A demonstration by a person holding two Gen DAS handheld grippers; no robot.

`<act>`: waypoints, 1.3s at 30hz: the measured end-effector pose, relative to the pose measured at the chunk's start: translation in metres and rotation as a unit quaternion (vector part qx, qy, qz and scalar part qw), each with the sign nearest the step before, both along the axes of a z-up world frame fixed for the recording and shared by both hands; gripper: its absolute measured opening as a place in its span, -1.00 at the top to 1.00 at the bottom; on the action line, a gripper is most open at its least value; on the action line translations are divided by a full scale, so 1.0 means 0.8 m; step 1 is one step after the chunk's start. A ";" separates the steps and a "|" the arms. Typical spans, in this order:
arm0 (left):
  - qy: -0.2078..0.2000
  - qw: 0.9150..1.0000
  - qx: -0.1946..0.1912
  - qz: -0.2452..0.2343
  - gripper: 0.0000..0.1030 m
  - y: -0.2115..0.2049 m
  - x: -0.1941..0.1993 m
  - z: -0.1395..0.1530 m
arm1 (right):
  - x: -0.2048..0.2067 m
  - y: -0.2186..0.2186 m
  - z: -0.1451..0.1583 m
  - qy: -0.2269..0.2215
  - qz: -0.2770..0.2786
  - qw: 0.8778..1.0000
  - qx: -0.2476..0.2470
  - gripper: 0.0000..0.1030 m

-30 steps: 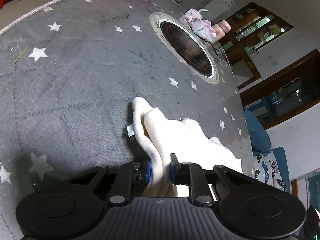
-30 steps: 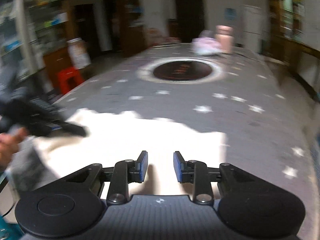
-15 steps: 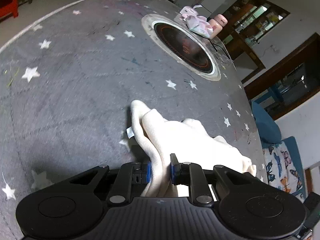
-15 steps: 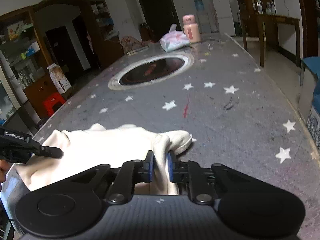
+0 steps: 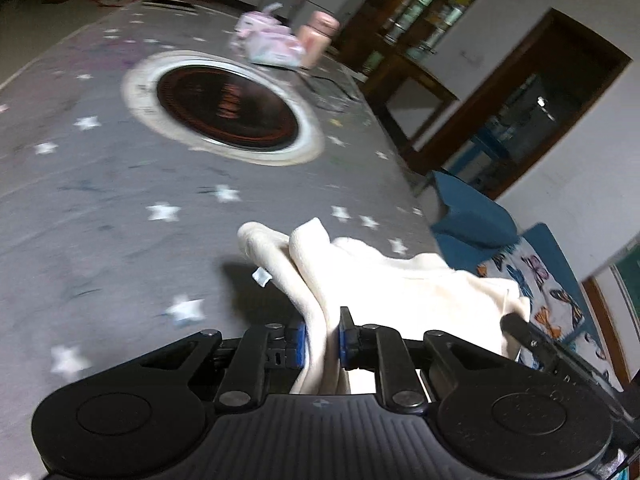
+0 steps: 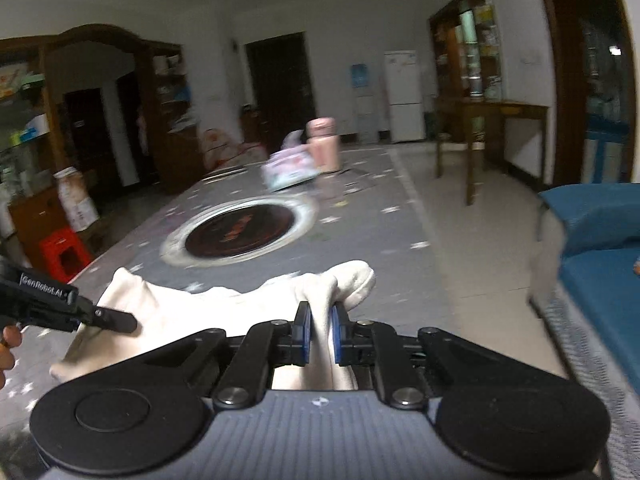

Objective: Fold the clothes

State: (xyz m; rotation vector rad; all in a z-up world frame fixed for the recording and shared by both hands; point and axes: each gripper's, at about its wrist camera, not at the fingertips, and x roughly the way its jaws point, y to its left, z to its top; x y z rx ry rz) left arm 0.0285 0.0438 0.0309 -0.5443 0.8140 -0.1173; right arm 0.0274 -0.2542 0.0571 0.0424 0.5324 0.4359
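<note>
A cream-white garment (image 5: 384, 280) hangs stretched between both grippers above the grey star-patterned table (image 5: 100, 184). My left gripper (image 5: 322, 340) is shut on one bunched edge of it. My right gripper (image 6: 319, 334) is shut on the other bunched edge (image 6: 320, 300). In the right wrist view the left gripper (image 6: 120, 320) shows at the far left, with the garment (image 6: 180, 312) spanning between the two. In the left wrist view the right gripper's finger (image 5: 520, 326) shows at the garment's right end.
A round dark hotplate with a pale ring (image 5: 224, 108) is set into the table's middle. A pink bag (image 5: 268, 44) and a pink flask (image 5: 316, 38) stand beyond it. Blue seating (image 6: 600, 248) lies right of the table, a red stool (image 6: 64, 256) to the left.
My right gripper has shut on the garment's edge. Both grippers have lifted the garment off the table and both views have tilted up toward the room.
</note>
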 end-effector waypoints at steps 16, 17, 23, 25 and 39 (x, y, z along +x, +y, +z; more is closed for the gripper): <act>0.035 0.997 0.047 -0.039 0.52 -0.064 0.060 -0.037 | 0.056 -0.075 -0.049 0.042 -0.089 0.994 -0.038 0.79; 0.038 0.997 0.056 -0.036 0.51 -0.062 0.060 -0.038 | 0.059 -0.076 -0.053 0.048 -0.094 0.994 -0.042 0.78; 0.032 0.997 0.075 -0.019 0.51 -0.047 0.065 -0.030 | 0.063 -0.085 -0.054 0.044 -0.113 0.991 -0.052 0.73; 0.026 0.997 0.070 -0.019 0.51 -0.047 0.069 -0.025 | 0.065 -0.084 -0.052 0.050 -0.094 0.994 -0.038 0.73; 0.024 0.994 0.096 -0.045 0.58 -0.070 0.111 -0.044 | 0.106 -0.050 -0.087 0.091 -0.039 0.994 -0.043 0.72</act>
